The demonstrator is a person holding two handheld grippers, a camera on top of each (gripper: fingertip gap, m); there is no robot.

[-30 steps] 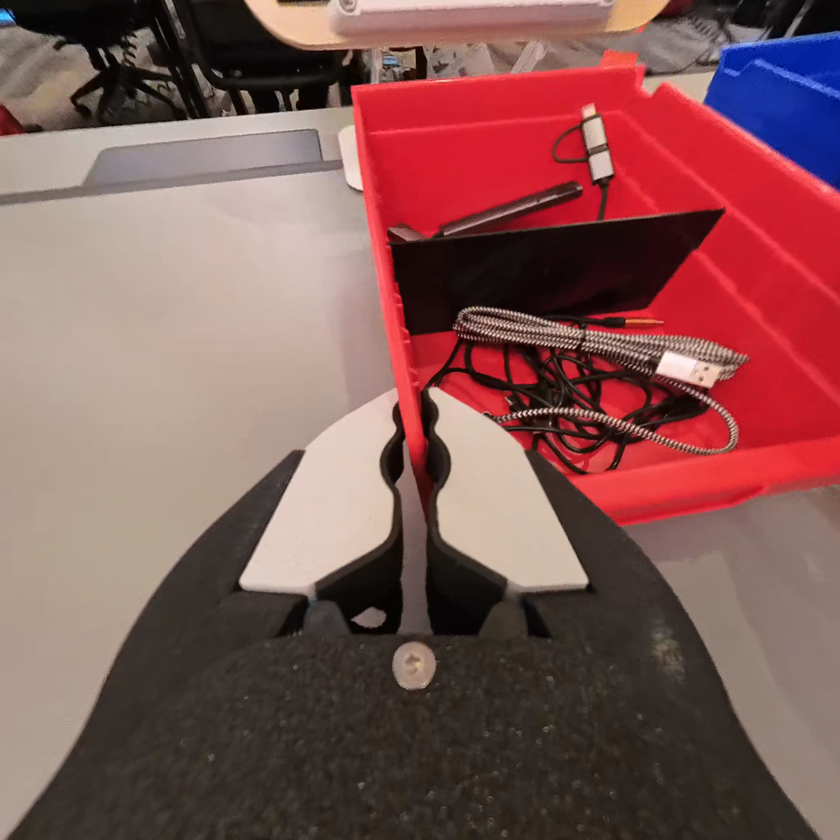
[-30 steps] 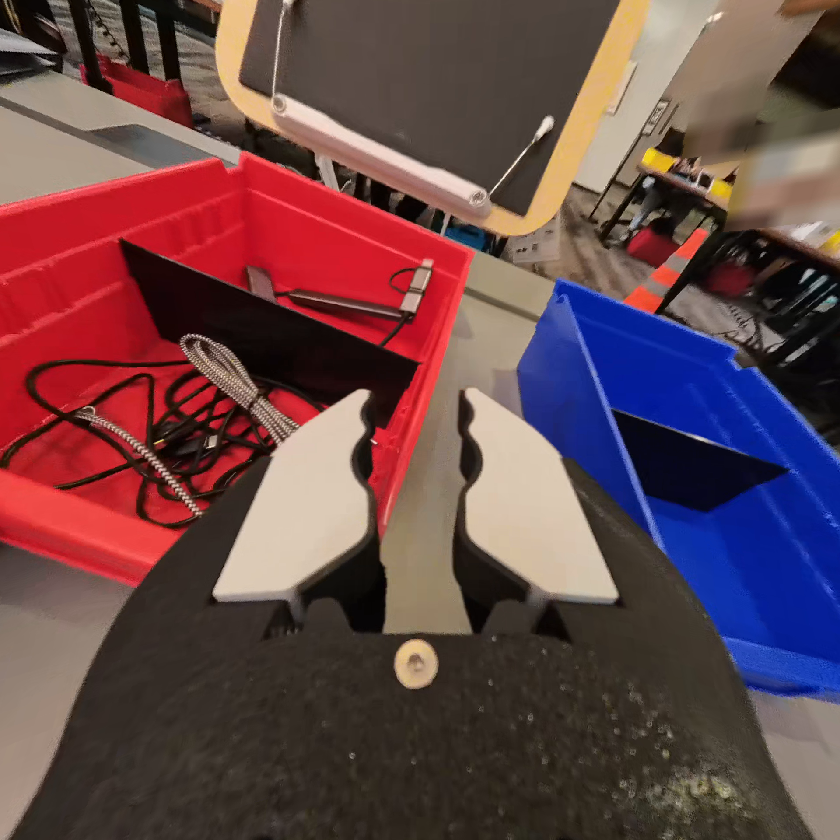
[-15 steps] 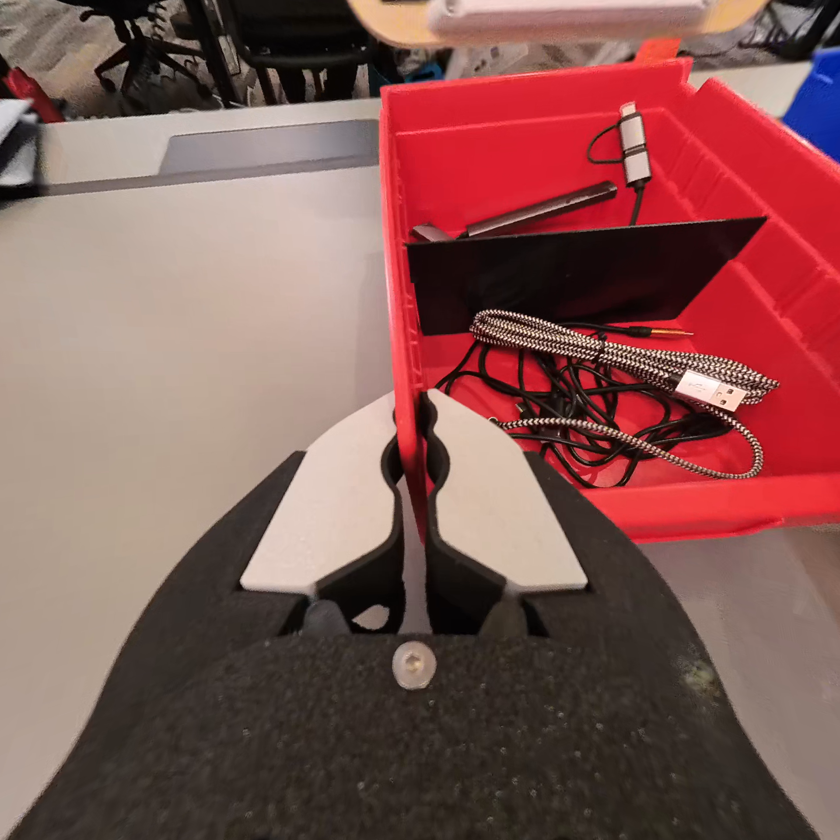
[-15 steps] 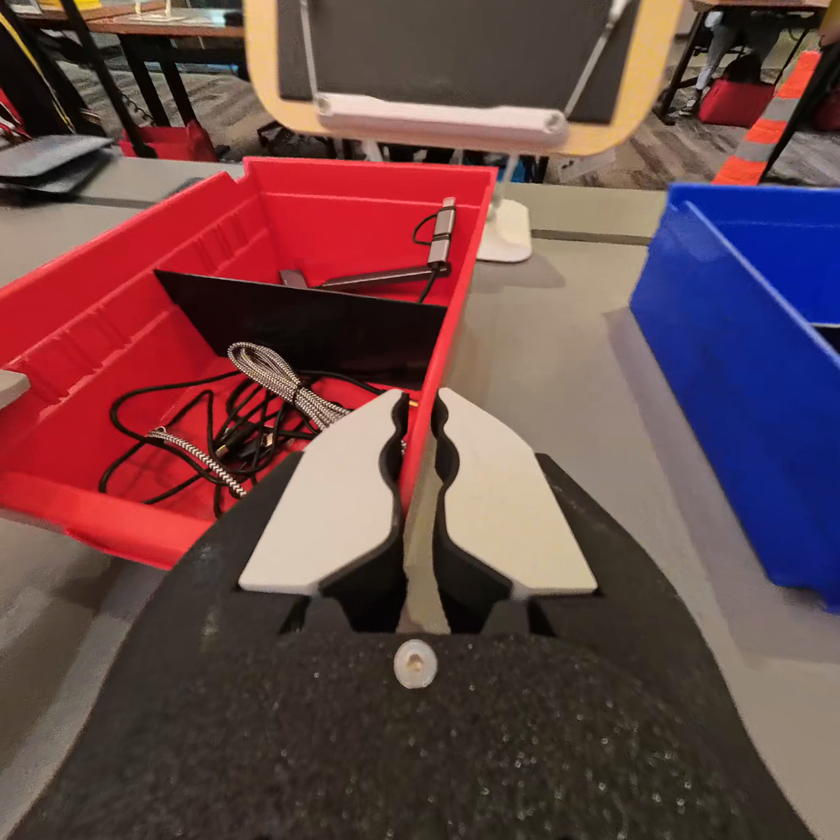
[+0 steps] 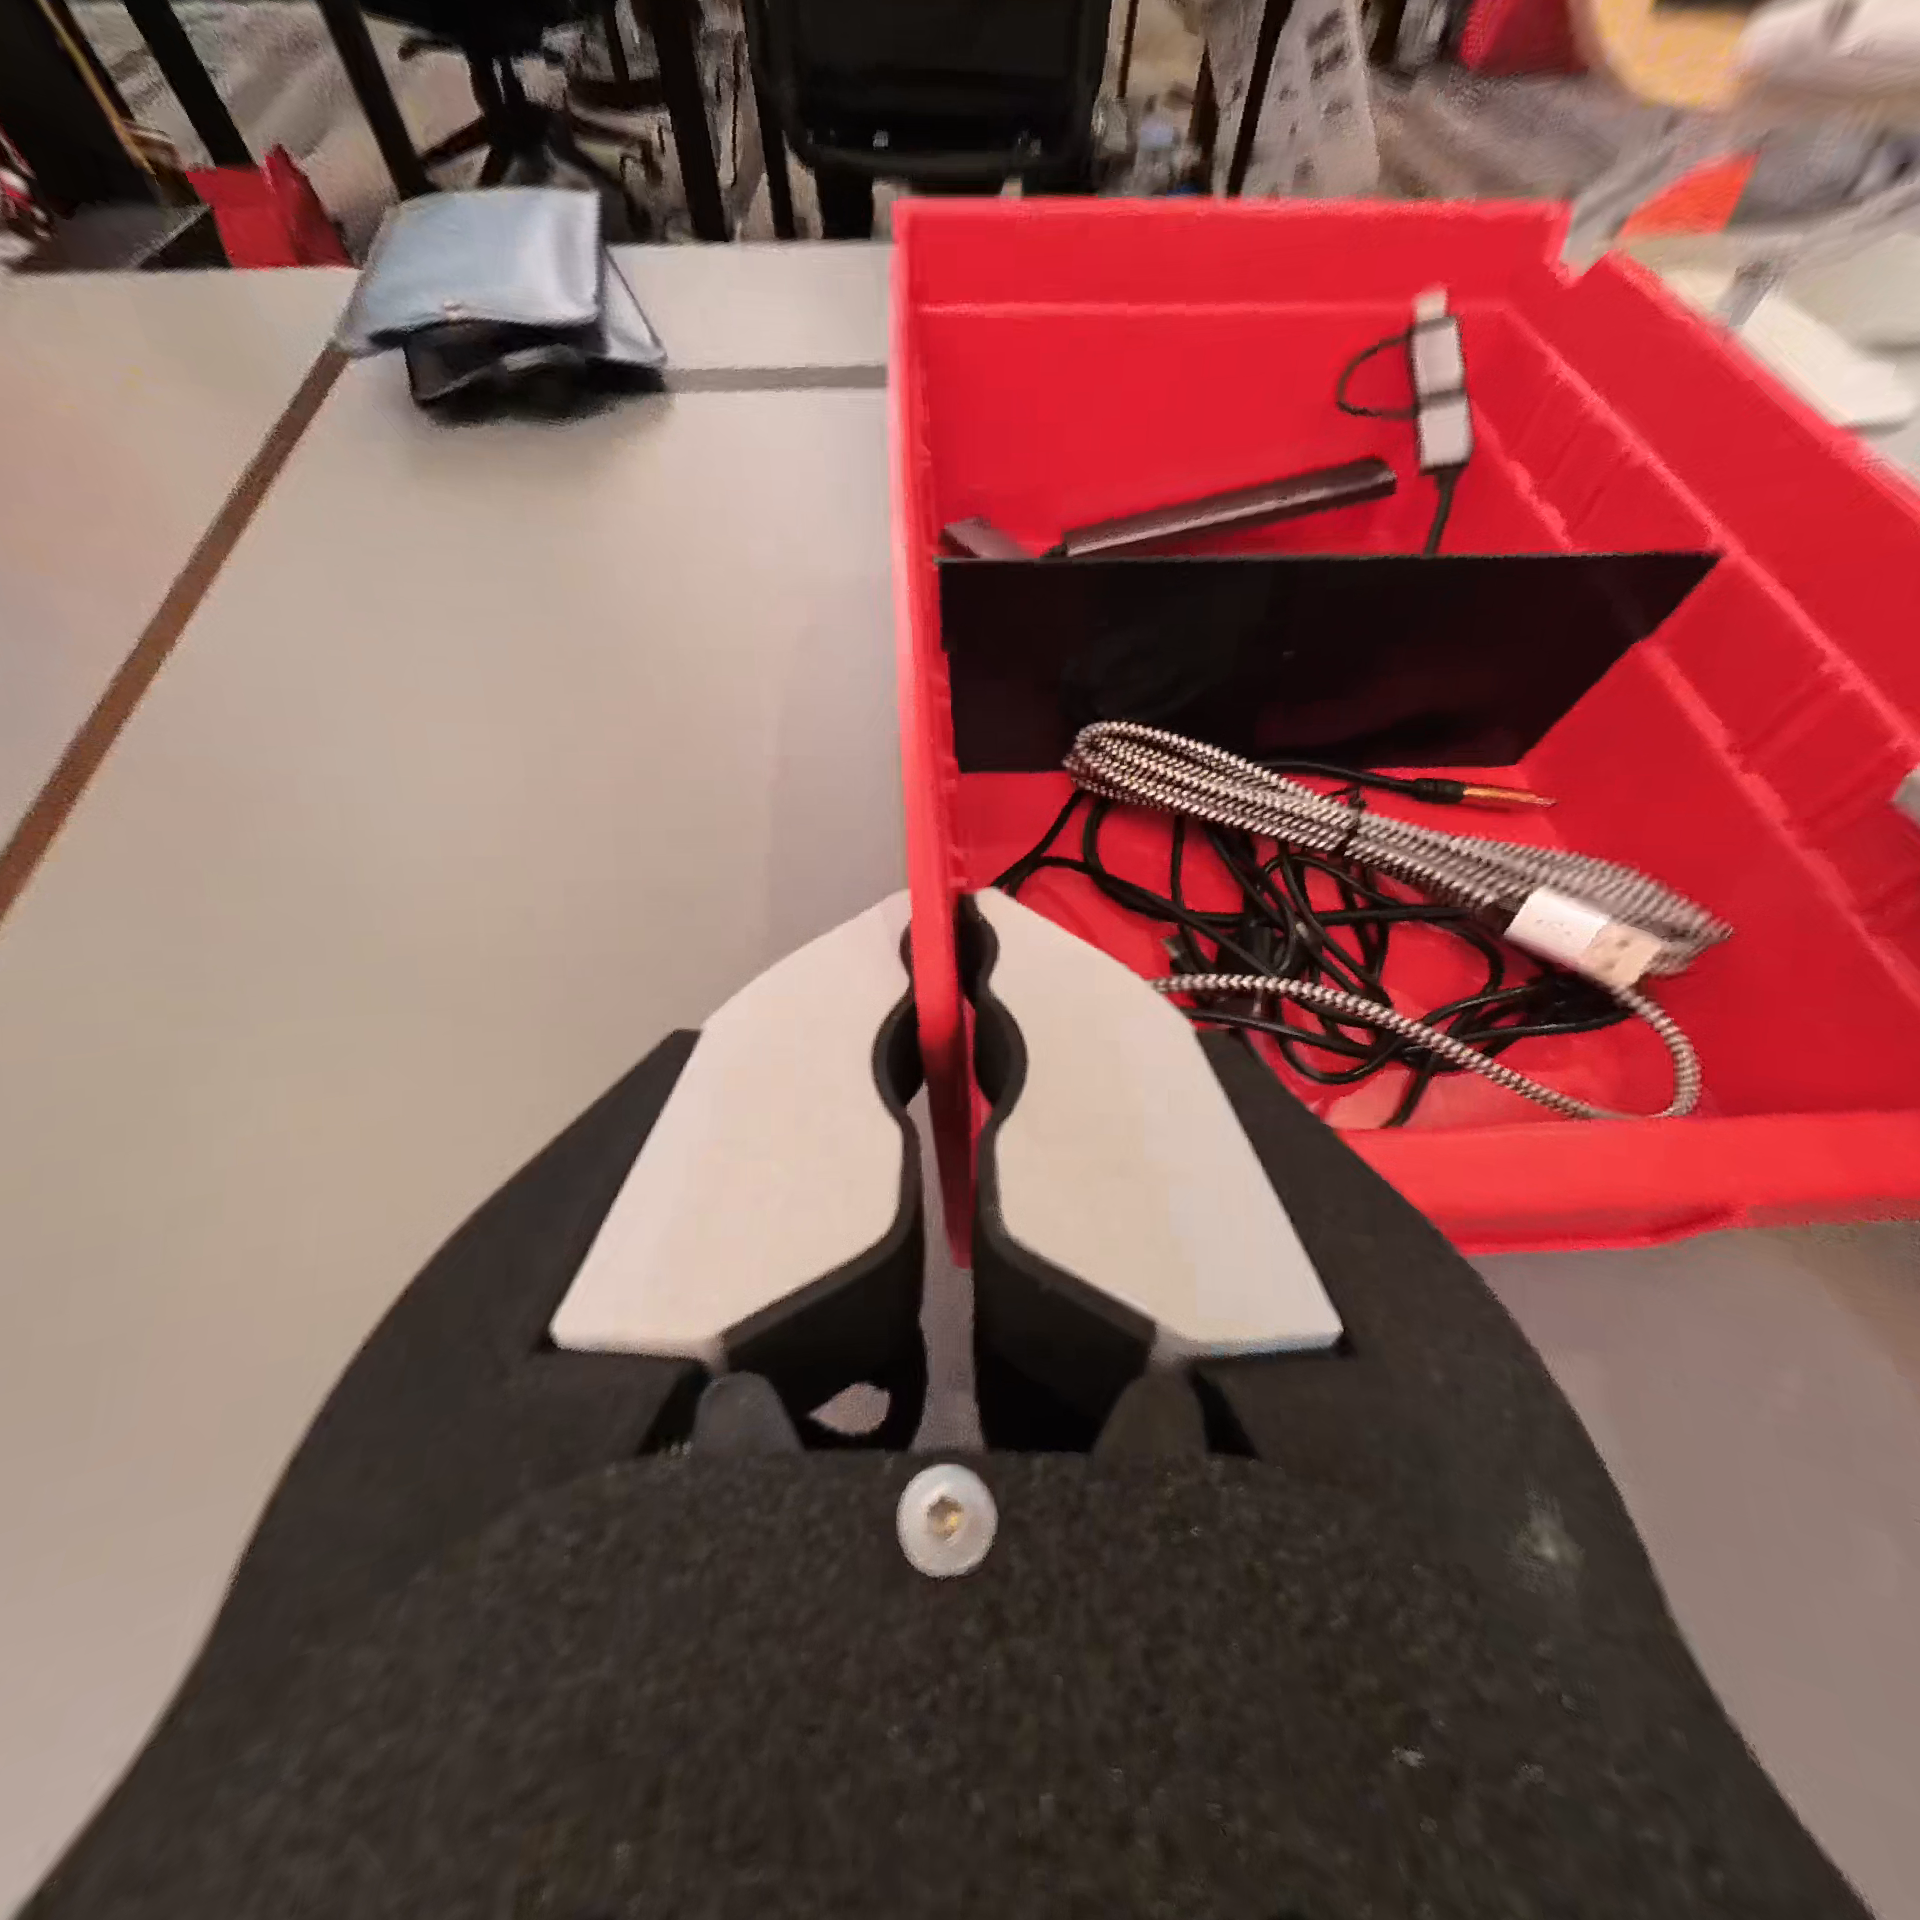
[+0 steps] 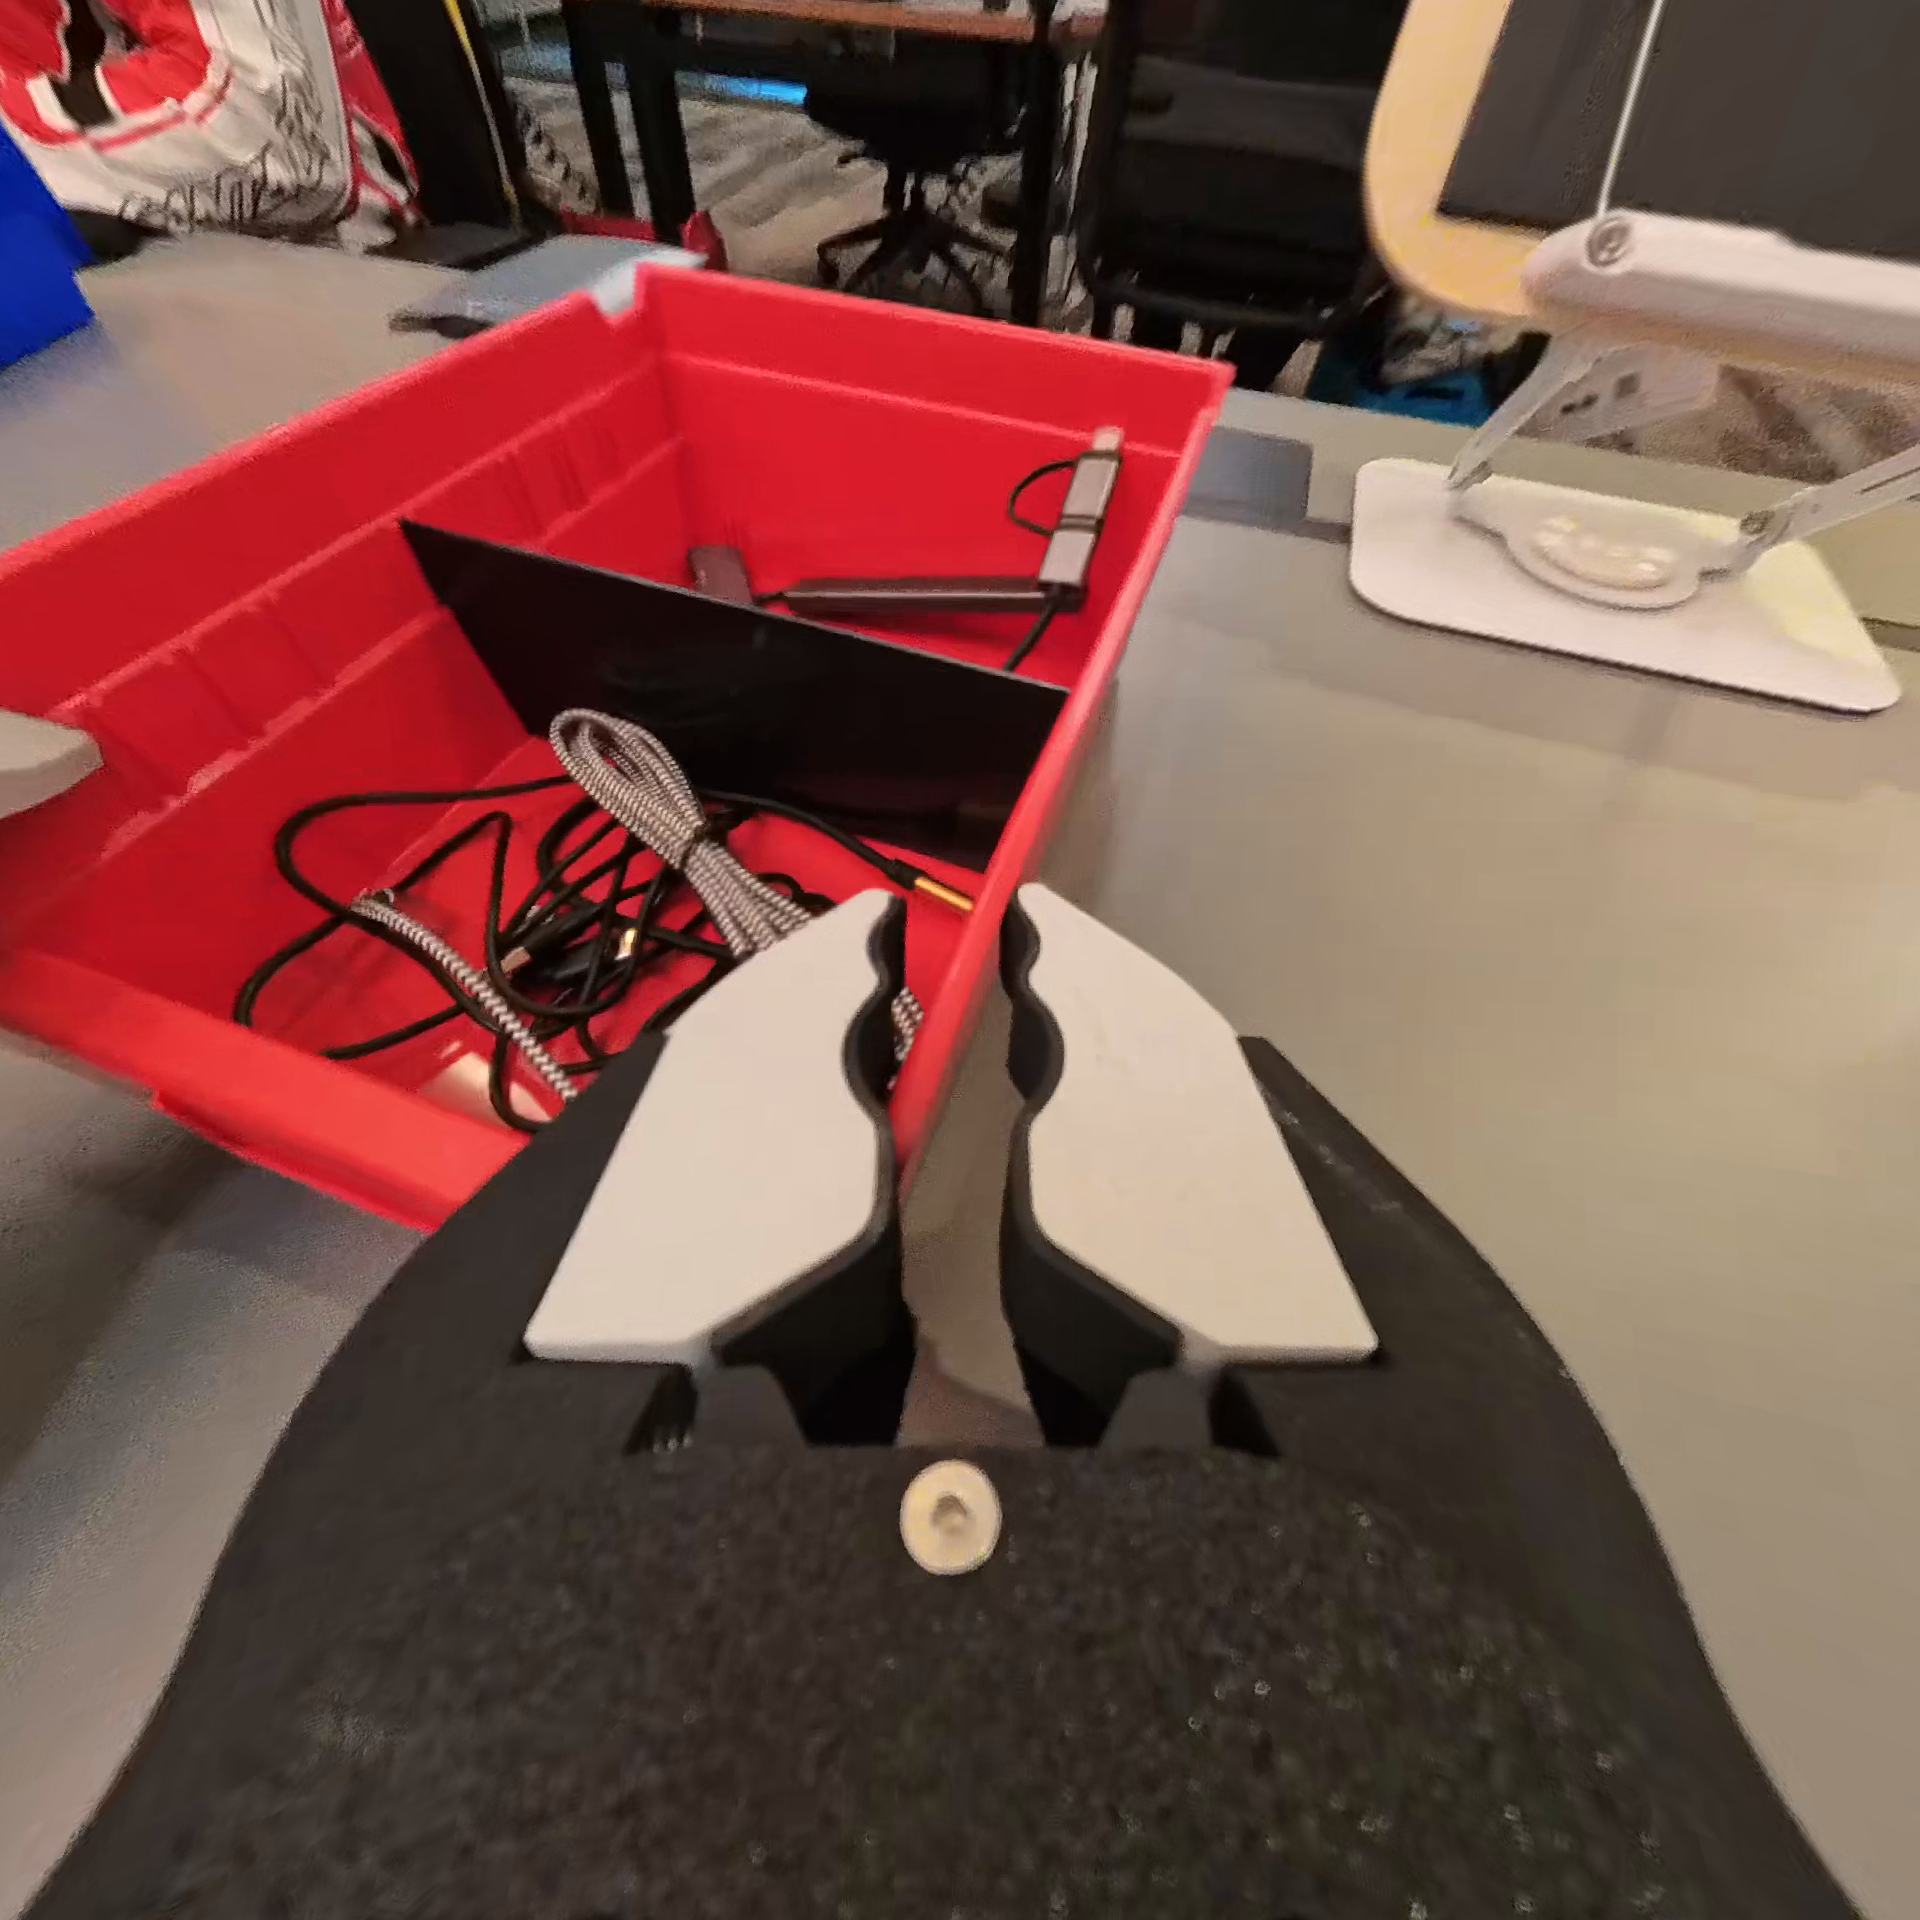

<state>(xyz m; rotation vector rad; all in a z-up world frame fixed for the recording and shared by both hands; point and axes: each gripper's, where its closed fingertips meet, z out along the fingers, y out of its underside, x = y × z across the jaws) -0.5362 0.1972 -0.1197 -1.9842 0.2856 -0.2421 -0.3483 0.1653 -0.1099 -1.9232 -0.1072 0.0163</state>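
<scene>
A red bin [image 5: 1195, 249] stands on a grey table. A black divider [image 5: 1299, 655] splits it. The near part holds a tangle of black and braided cables [image 5: 1351, 852]. The far part holds a dark stick-shaped device [image 5: 1226, 514] and a grey adapter [image 5: 1439, 384]. My left gripper [image 5: 940, 925] is shut on the bin's left wall near the front corner. My right gripper [image 6: 951, 914] is shut on the right wall of the bin [image 6: 914, 322] near the front. The cables [image 6: 665, 810] and the divider [image 6: 748, 686] also show in the right wrist view.
A blue-grey pouch [image 5: 499, 301] lies at the table's far edge, left of the bin. A white stand base [image 6: 1610, 582] carrying a wood-rimmed board [image 6: 1413, 166] sits right of the bin. Chairs and table legs stand behind the table. There is about 20 centimetres between the tips of the two grippers.
My right gripper went from open beside the bin's right wall to shut on it. Both views have swung left with the bin; the blue bin has left the right wrist view.
</scene>
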